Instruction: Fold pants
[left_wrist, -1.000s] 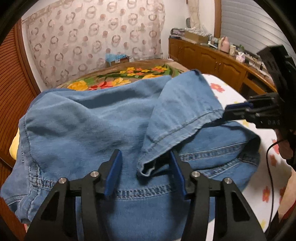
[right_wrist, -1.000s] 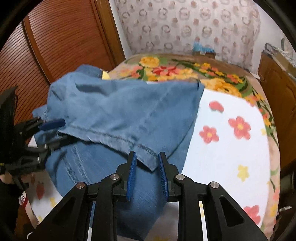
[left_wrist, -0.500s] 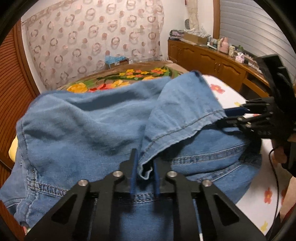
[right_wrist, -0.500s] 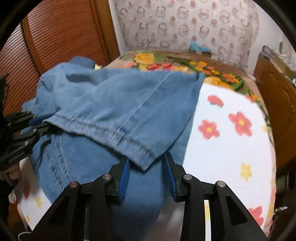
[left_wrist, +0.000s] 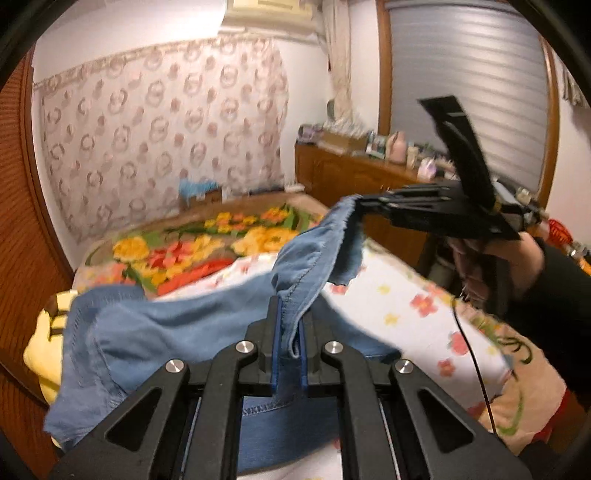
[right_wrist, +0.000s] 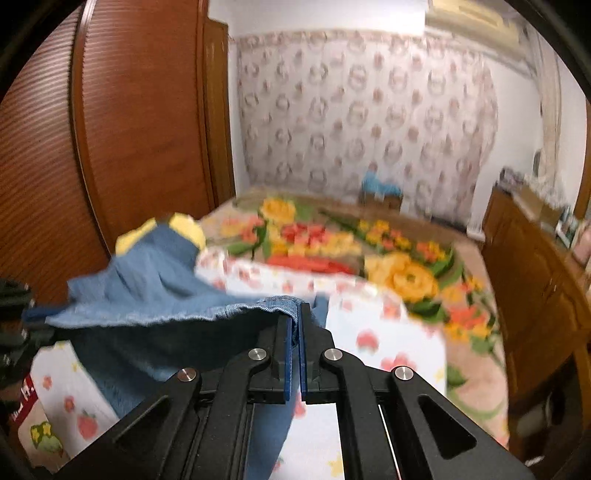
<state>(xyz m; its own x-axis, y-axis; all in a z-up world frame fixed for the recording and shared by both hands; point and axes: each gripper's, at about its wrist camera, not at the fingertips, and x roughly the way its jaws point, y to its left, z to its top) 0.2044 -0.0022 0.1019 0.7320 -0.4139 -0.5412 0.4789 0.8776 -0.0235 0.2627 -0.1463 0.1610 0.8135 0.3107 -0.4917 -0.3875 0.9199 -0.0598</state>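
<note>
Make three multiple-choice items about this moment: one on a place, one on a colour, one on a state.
1. Where does the denim pants' hem hang?
A. flat on the floor
B. lifted above the bed
C. inside the cabinet

2. What colour are the gripper pads?
A. blue
B. red
C. white

3. What state is the right gripper in?
A. wide open
B. shut and empty
C. shut on denim

Key:
1 B, the denim pants rise off the floral bed.
2 A, blue pads line the fingers.
3 C, the right gripper pinches the hem; the left gripper does likewise.
</note>
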